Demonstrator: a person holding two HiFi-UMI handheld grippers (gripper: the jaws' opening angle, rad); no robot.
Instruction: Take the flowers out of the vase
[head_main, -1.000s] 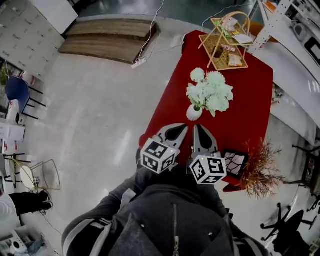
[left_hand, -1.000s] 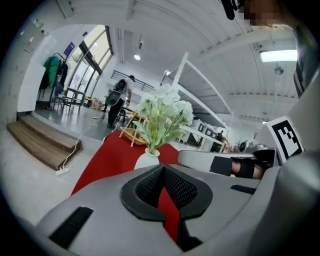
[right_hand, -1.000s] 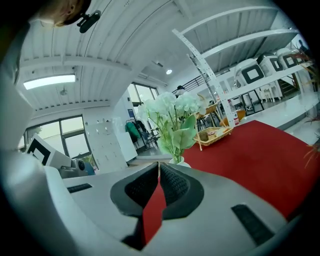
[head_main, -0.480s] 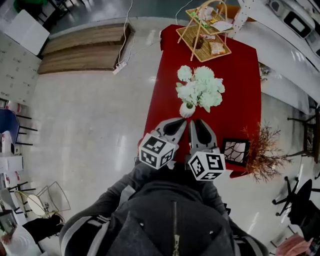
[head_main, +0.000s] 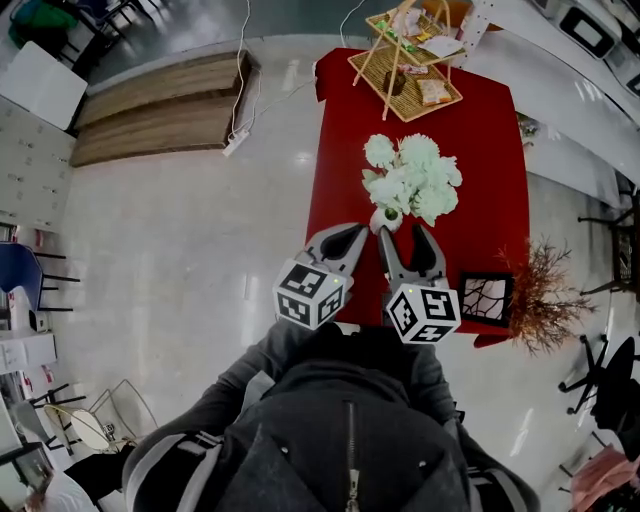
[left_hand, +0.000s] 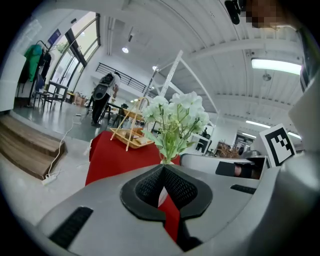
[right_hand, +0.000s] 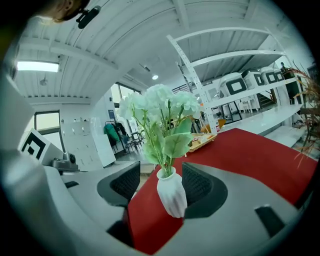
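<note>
A small white ribbed vase (head_main: 385, 218) with pale green-white flowers (head_main: 412, 180) stands near the front left edge of the red table (head_main: 480, 200). My right gripper (head_main: 404, 235) is just short of the vase and its jaws are opening. In the right gripper view the vase (right_hand: 171, 195) stands in the gap between the pads without touching them, and the flowers (right_hand: 160, 112) rise above. My left gripper (head_main: 360, 232) is shut with nothing in it, just left of the vase. In the left gripper view its tips (left_hand: 163, 167) hide the vase, with the flowers (left_hand: 175, 112) showing above.
A wooden rack (head_main: 410, 60) with small items stands at the table's far end. A black picture frame (head_main: 485, 298) and dried brown branches (head_main: 545, 295) are at the near right corner. A low wooden platform (head_main: 160, 105) lies on the floor to the left.
Both grippers have moved forward up to the vase. The right gripper's jaws, shut before, now stand apart on either side of the vase. The left gripper stays shut.
</note>
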